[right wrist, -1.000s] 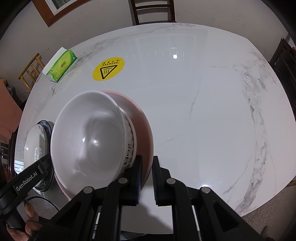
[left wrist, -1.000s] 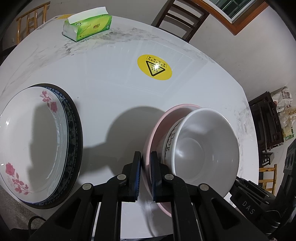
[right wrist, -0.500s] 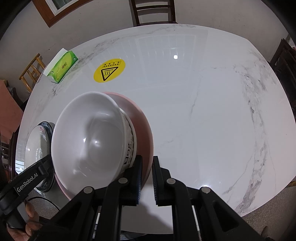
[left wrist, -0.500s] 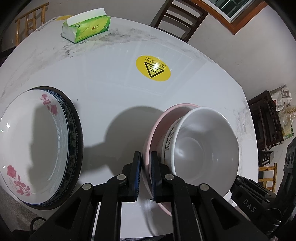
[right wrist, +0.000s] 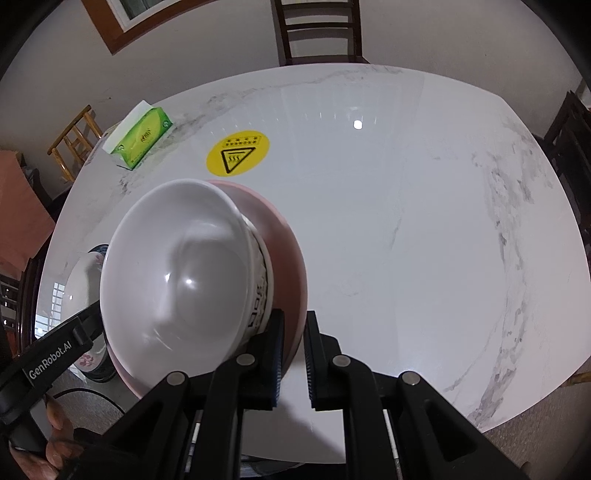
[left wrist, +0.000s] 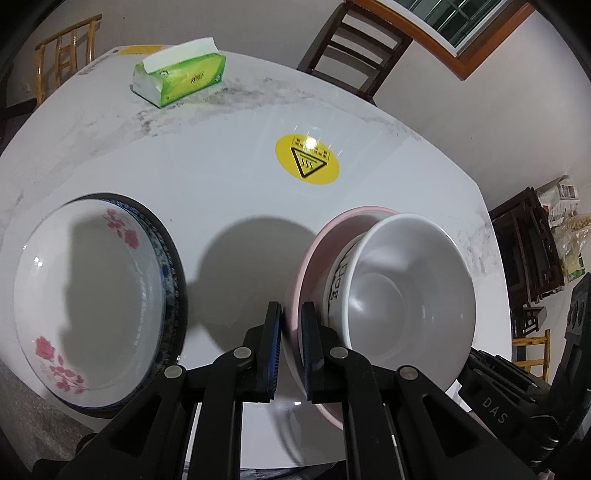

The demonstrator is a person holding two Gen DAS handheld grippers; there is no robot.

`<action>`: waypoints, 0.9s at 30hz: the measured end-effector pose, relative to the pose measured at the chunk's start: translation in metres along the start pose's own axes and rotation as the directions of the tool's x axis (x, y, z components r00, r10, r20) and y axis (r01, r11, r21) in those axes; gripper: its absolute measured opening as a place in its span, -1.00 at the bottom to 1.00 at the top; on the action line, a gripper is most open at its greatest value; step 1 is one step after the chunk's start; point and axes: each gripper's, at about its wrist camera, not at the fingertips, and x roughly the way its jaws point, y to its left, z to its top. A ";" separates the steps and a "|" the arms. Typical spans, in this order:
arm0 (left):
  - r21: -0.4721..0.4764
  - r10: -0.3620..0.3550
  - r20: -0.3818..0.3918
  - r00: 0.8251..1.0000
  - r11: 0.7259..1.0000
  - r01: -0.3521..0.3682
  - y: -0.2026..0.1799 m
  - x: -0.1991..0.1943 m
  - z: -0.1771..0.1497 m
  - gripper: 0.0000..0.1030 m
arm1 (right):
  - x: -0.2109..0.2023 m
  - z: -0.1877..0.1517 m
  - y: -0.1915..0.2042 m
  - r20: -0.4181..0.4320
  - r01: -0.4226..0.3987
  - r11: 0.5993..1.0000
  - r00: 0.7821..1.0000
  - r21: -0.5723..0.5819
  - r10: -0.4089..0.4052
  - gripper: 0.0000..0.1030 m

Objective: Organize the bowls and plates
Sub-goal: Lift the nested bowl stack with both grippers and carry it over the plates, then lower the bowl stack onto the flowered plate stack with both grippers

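A pink plate [left wrist: 317, 236] carries a white bowl [left wrist: 402, 299] with black lettering on its side. My left gripper [left wrist: 291, 347] is shut on the plate's near left rim. My right gripper [right wrist: 293, 350] is shut on the opposite rim of the same pink plate [right wrist: 286, 254], with the white bowl [right wrist: 177, 273] to its left. The plate hangs above the white marble table [right wrist: 406, 240]. A white flowered plate [left wrist: 88, 295] lies inside a dark-rimmed plate [left wrist: 173, 273] on the table to the left.
A green tissue box [left wrist: 181, 79] stands at the table's far side. A yellow heat-warning sticker [left wrist: 306, 164] marks the table's middle. Wooden chairs [right wrist: 317, 29] stand behind the table. The table edge runs close in front of both grippers.
Both grippers have carried the pink plate and bowl slightly left, towards the flowered plate. The grips are unchanged.
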 end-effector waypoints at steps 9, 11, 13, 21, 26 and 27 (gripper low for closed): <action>-0.015 0.026 0.036 0.999 1.000 -0.026 0.018 -0.027 0.011 -0.87 | -0.013 0.009 0.029 0.020 -0.020 0.999 1.000 -0.047 0.021 -0.79; -0.019 0.036 0.048 0.998 0.999 -0.036 0.023 -0.034 0.014 -0.87 | -0.014 0.012 0.038 0.021 -0.026 0.998 0.999 -0.061 0.028 -0.79; -0.031 0.045 0.059 0.997 0.999 -0.044 0.030 -0.041 0.016 -0.87 | -0.016 0.015 0.047 0.020 -0.033 0.996 0.999 -0.078 0.035 -0.80; -0.072 0.076 0.092 0.993 0.995 -0.069 0.059 -0.067 0.022 -0.87 | -0.021 0.020 0.088 0.025 -0.060 0.987 0.998 -0.150 0.065 -0.79; -0.103 0.108 0.113 0.988 0.990 -0.096 0.081 -0.082 0.023 -0.87 | -0.020 0.019 0.114 0.017 -0.087 0.978 0.996 -0.188 0.092 -0.79; -0.110 0.114 0.116 0.987 0.989 -0.101 0.086 -0.084 0.022 -0.87 | -0.019 0.019 0.119 0.015 -0.090 0.977 0.995 -0.195 0.095 -0.79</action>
